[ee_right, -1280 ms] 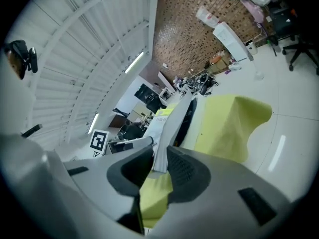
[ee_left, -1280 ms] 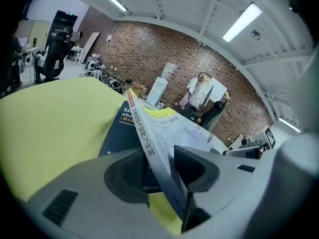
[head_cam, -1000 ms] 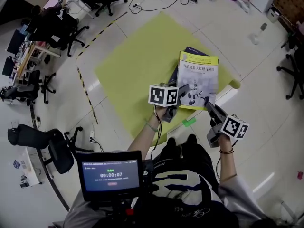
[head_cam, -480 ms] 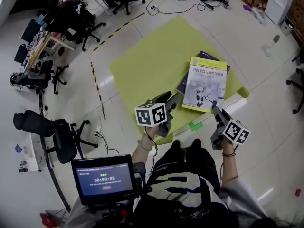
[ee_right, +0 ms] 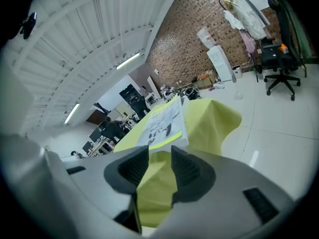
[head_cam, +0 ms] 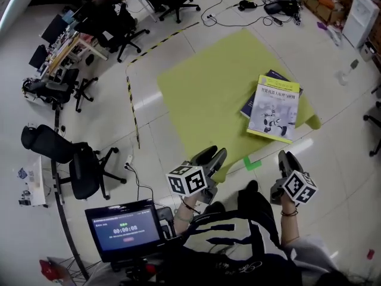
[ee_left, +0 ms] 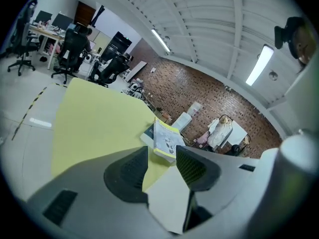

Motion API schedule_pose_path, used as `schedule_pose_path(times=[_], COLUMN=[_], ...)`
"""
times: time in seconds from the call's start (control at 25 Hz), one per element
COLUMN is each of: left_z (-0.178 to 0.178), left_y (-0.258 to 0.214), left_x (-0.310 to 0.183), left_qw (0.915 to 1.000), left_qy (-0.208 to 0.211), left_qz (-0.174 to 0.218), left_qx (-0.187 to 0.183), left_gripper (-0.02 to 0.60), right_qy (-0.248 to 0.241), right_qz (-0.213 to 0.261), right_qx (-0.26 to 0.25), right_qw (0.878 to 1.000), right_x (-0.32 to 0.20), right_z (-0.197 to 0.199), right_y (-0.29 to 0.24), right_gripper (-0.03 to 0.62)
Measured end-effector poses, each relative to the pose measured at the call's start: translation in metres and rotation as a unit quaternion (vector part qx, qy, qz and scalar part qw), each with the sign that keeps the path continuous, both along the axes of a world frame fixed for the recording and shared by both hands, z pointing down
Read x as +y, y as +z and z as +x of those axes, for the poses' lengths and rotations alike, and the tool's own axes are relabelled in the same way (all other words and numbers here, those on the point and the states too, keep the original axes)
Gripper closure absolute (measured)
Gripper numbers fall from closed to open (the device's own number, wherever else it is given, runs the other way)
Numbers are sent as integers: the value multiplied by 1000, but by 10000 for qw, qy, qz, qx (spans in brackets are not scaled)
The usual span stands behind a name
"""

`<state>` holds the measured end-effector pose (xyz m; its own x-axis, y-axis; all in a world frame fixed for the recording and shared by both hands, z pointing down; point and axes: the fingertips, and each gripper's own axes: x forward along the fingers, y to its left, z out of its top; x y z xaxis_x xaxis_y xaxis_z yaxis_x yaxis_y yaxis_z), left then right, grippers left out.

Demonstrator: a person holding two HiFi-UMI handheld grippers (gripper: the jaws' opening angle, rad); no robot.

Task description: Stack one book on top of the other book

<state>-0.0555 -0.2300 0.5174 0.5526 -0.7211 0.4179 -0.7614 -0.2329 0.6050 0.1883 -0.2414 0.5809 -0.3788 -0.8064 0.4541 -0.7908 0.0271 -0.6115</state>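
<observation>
A white book with a yellow border [head_cam: 274, 109] lies on top of a dark blue book [head_cam: 250, 105], near the right edge of the yellow-green mat [head_cam: 208, 88]. My left gripper [head_cam: 213, 155] hovers at the mat's near edge, well short of the books, open and empty. My right gripper [head_cam: 286, 158] is over the floor below the books; its jaws are opening with nothing between them. The left gripper view shows the stack [ee_left: 164, 139] beyond the open left gripper [ee_left: 160, 166]. In the right gripper view the top book [ee_right: 162, 121] lies ahead of the right gripper [ee_right: 159, 168].
A green tape mark [head_cam: 252, 163] sits on the floor by the mat's near corner. Black office chairs [head_cam: 77, 165] and desks stand at the left. A yellow-black tape line [head_cam: 134, 109] runs left of the mat. Cables lie at the top; a screen [head_cam: 124, 228] is below.
Both grippers have pulled back from the stacked books toward the person, the left one farther and higher. The right jaws have widened. The books have stayed stacked on the mat.
</observation>
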Motion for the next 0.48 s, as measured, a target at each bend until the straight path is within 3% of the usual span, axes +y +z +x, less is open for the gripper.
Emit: schedule_pose_path(times=[0.36,0.48], left_z=[-49,-70], left_y=[-18,-24], left_x=[94,128], left_qw=[9962,9942], left_qy=[801,1002], left_qz=[276,354], left_qx=[-215,-178], left_gripper=[405,445], right_qy=[-454,-476], right_qz=[670,800], right_qx=[-355,-552], right_qw=[9961,9941], right_x=[84,127], right_z=[-123,-165], right_y=[-62,-75], right_gripper=[477,487])
